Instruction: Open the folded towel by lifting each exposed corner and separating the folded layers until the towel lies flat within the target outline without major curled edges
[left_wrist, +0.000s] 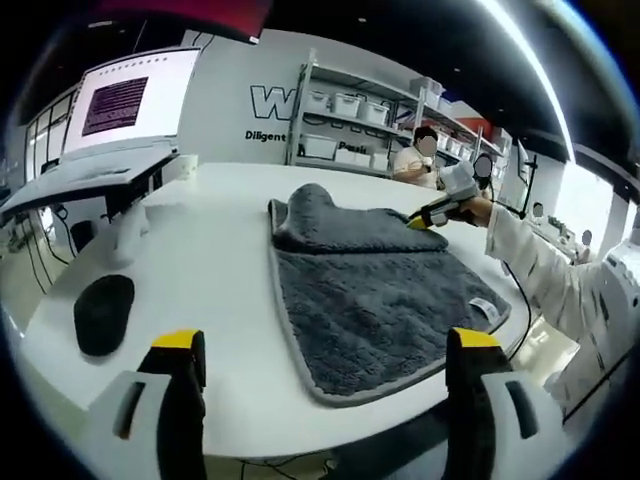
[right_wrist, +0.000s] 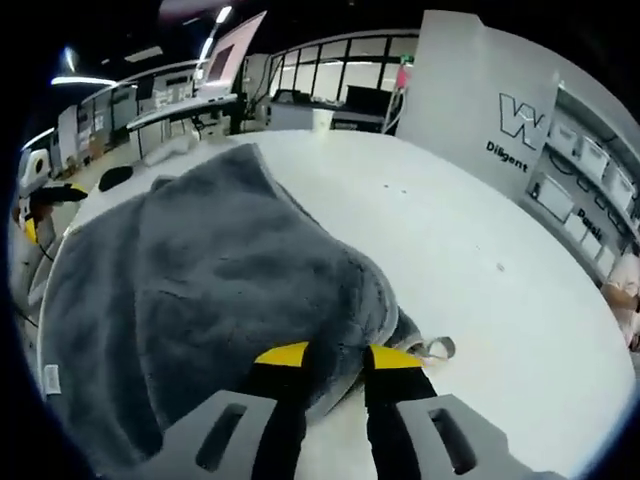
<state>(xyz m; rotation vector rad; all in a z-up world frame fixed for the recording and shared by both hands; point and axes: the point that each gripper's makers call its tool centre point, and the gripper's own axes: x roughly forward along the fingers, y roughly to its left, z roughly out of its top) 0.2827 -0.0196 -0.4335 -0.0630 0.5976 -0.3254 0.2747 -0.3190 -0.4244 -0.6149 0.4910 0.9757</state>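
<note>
A grey plush towel (left_wrist: 370, 300) lies on the white table (left_wrist: 215, 250), its far part folded back over itself in a rumpled layer (left_wrist: 330, 225). My left gripper (left_wrist: 325, 345) hovers open and wide at the towel's near edge, holding nothing. A person's white-sleeved hand holds my right gripper (left_wrist: 432, 215) at the folded layer's right corner. In the right gripper view that gripper (right_wrist: 338, 357) has its jaws close together on the towel's bunched edge (right_wrist: 345, 325), beside a small hanging loop (right_wrist: 436, 348). The towel (right_wrist: 200, 280) spreads away to the left, and the left gripper (right_wrist: 32, 212) shows at the left edge.
A black rounded object (left_wrist: 103, 312) sits on the table left of the towel. A monitor (left_wrist: 130, 95) on a stand is at the back left, and shelves with bins (left_wrist: 350, 110) and a seated person (left_wrist: 415, 160) are behind. The table edge (left_wrist: 250, 445) runs just beyond my left jaws.
</note>
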